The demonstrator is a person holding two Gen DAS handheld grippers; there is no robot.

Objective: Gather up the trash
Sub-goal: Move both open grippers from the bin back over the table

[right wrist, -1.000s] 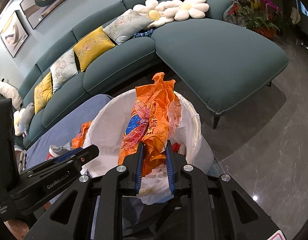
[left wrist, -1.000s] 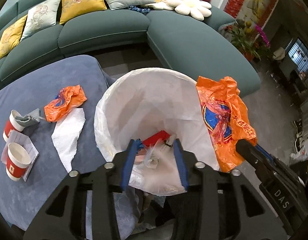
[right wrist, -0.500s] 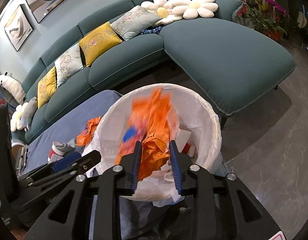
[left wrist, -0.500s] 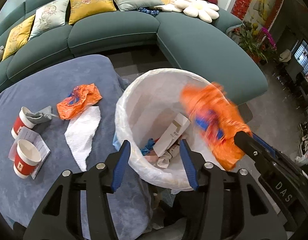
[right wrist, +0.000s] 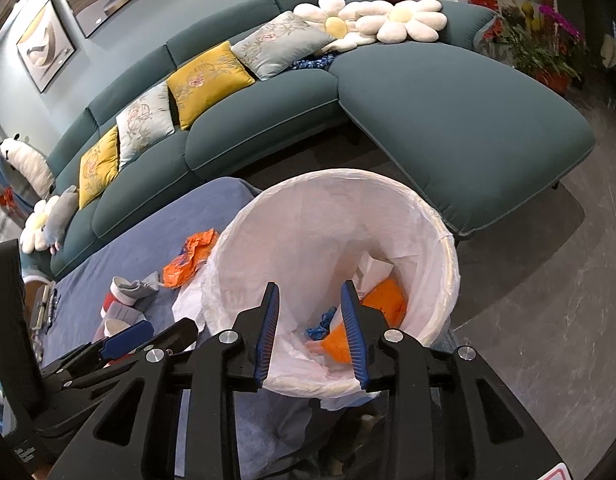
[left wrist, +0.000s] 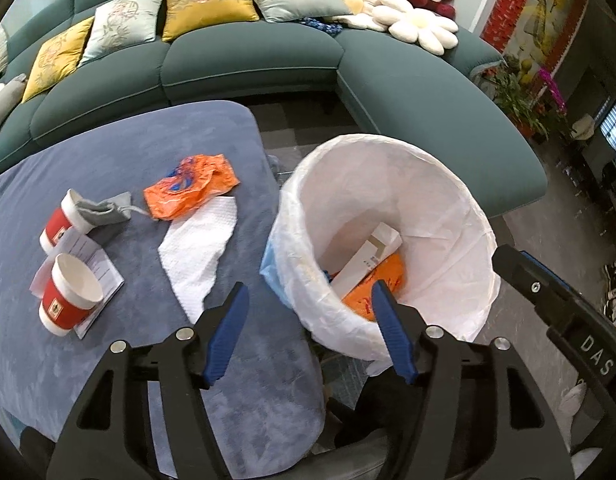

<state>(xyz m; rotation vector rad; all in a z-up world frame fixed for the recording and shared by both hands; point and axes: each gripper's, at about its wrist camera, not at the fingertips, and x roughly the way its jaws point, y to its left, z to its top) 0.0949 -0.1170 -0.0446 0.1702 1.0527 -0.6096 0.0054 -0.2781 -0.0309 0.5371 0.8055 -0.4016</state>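
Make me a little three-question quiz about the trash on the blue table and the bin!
1. True or false: an orange bag already lies inside the white bin.
2. How many red paper cups are on the table?
3. What lies right beside the white napkin: A) a spoon, B) a crumpled orange bag, C) a bottle?

Key: 1 true; 2 two, the near cup and the far cup; 3 B.

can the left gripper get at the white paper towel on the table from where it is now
Probably yes. The left gripper, jaws opening and with nothing held, hangs just short of the paper towel, which lies flat on the table with nothing on top; only the orange bag touches its far end.
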